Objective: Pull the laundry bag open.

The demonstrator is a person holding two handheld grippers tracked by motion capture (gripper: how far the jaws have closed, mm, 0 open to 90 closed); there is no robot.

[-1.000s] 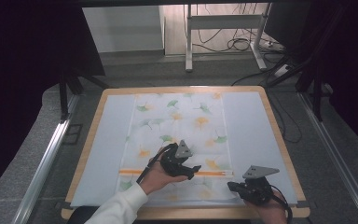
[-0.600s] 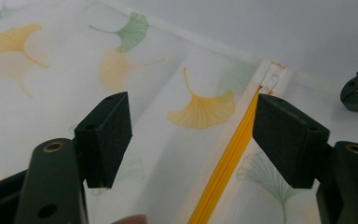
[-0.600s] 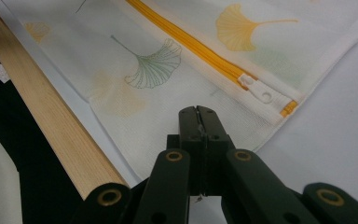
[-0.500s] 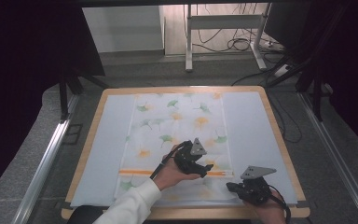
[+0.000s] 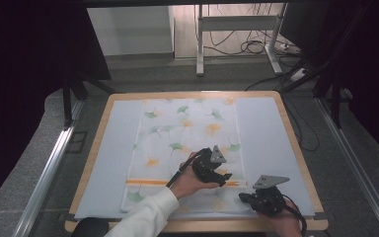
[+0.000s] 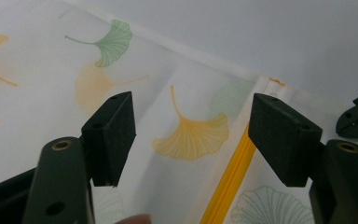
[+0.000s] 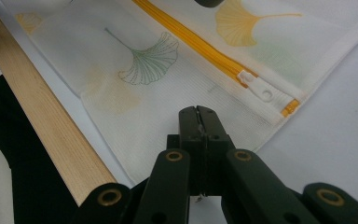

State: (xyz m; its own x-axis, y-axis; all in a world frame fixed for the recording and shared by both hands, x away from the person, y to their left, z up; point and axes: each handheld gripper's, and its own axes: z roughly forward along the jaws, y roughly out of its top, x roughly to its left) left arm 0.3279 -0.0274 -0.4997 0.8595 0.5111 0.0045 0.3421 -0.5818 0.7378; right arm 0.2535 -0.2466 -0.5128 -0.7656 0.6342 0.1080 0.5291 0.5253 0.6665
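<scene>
Left claw [image 6: 191, 135] hovers with jaws wide, nothing between them, over the white mesh laundry bag with ginkgo-leaf print [image 5: 187, 148], just above its yellow zipper [image 6: 228, 182]; jaws have just been closing slightly, likely lining up on the fabric beside the zipper to brace it. Right claw [image 7: 199, 116] is fully closed, pinching the bag's near corner hem, probably pinning the cloth flat so it won't slide. White zipper pull tab [image 7: 256, 86] lies just beyond that claw, at the zipper's end near the bag's edge. Bag lies flat on the pale blue mat [image 5: 271, 133] on the wood-rimmed counter [image 5: 296, 148].
</scene>
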